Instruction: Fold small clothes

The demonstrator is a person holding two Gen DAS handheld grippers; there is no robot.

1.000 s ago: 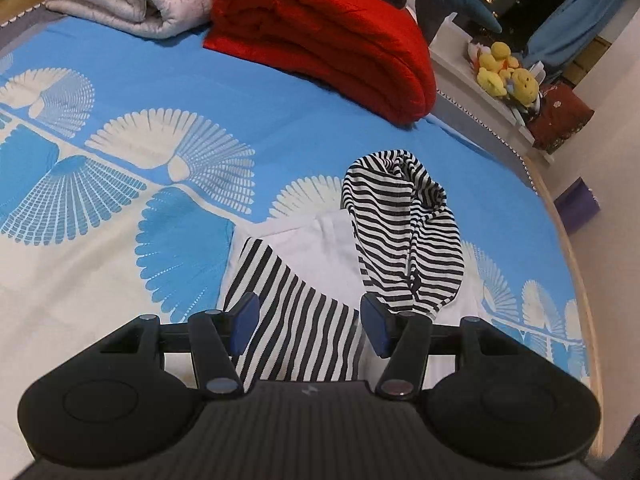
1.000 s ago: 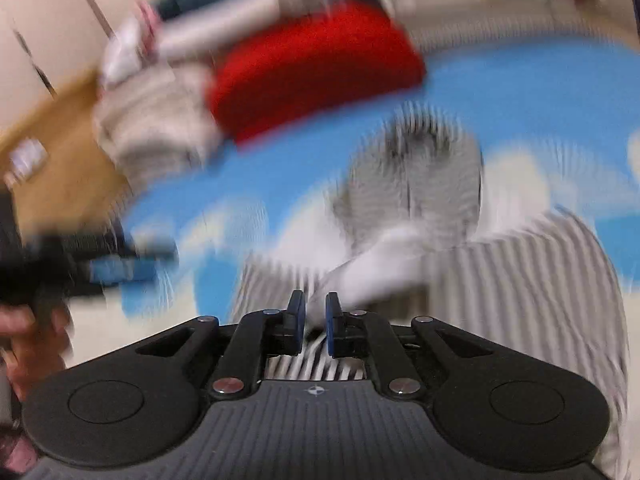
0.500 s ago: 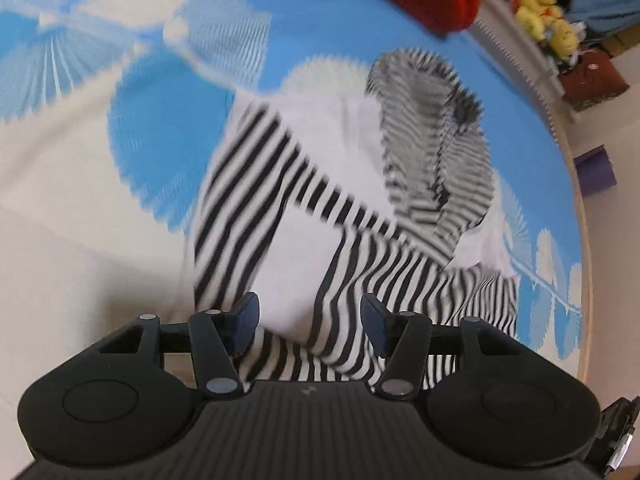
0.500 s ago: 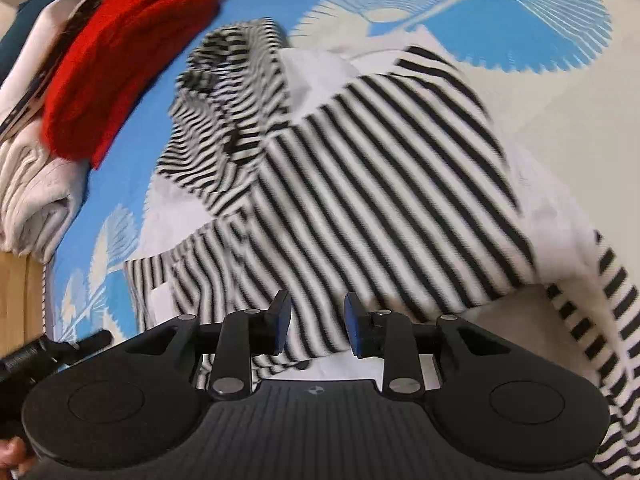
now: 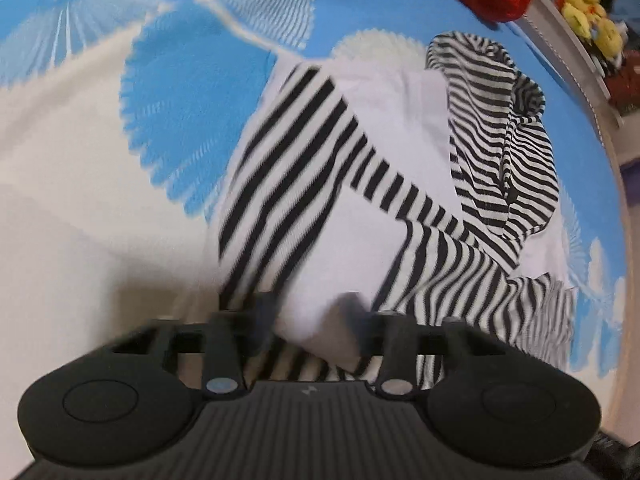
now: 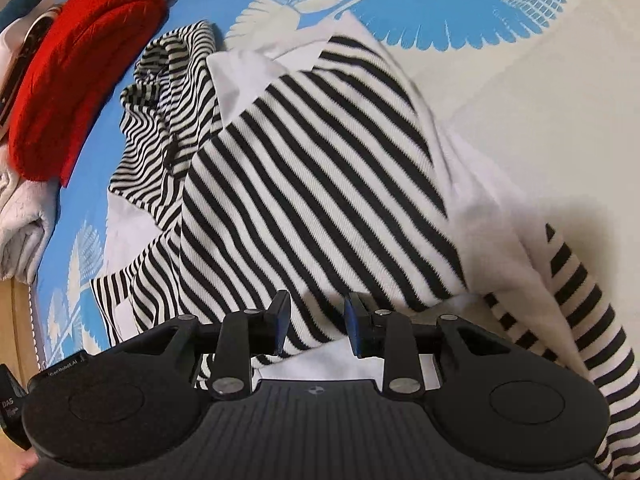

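A black-and-white striped hooded garment (image 5: pixel 280 168) lies spread on the blue-and-white bedsheet (image 5: pixel 80 160), its hood (image 5: pixel 500 128) toward the far right. My left gripper (image 5: pixel 310 320) hangs low over the near hem. Its blurred jaws are closing, and a bulge of white fabric sits pinched between them. In the right wrist view the same garment (image 6: pixel 320 168) fills the middle, hood (image 6: pixel 168 100) at upper left. My right gripper (image 6: pixel 316 320) stands open just above the striped cloth, its pads apart from it.
A folded red blanket (image 6: pixel 72 72) lies beyond the hood, with a white folded blanket (image 6: pixel 20 224) beside it. Yellow plush toys (image 5: pixel 592 16) sit on a shelf past the bed's edge. Bare bedsheet (image 6: pixel 540 100) stretches to the right of the garment.
Both grippers dropped toward the garment. The left jaws narrowed onto the hem fabric. The right jaws widened from nearly shut, and the right view rolled over the garment.
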